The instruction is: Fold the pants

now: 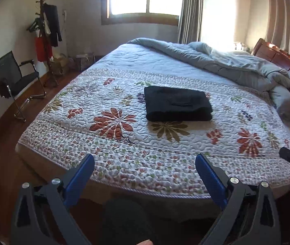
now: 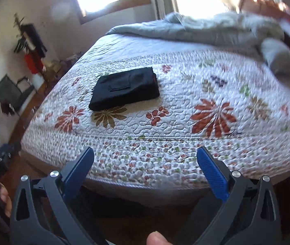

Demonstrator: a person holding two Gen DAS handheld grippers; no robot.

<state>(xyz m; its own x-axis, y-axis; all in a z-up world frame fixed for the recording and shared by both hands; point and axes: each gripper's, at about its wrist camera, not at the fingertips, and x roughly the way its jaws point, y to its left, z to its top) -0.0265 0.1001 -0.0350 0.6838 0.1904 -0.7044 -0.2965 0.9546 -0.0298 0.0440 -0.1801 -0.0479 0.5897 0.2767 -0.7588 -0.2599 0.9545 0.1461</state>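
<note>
Presently, findings as observed:

Pants (image 1: 178, 104): black, thick matte fabric, folded into a compact rectangular stack with a pocket flap facing up; lay flat near the middle of the bed, untouched by either tool.

Quilt (image 1: 124, 143): white, stitched in a pebbled quilting pattern, printed with large red and olive leaf-like flowers and a band of small blossoms along the near edge; covered the bed.

Comforter (image 1: 237, 67): pale grey-blue, soft and rumpled, bunched against the dark red wooden headboard (image 1: 284, 61).

Left gripper (image 1: 145, 159): black plastic arms with blue ribbed pads; jaws spread wide, holding nothing, hovering over the near edge of the bed, well apart from the pants.

Right gripper (image 2: 145, 153): same build; jaws likewise spread wide and empty, over the bed's near edge. View blurred toward its edges.

Chair (image 1: 16, 77): black mesh, chrome frame, on the wooden floor by the wall.

Coat rack (image 1: 46, 32): wooden, hung with dark and red items.
</note>
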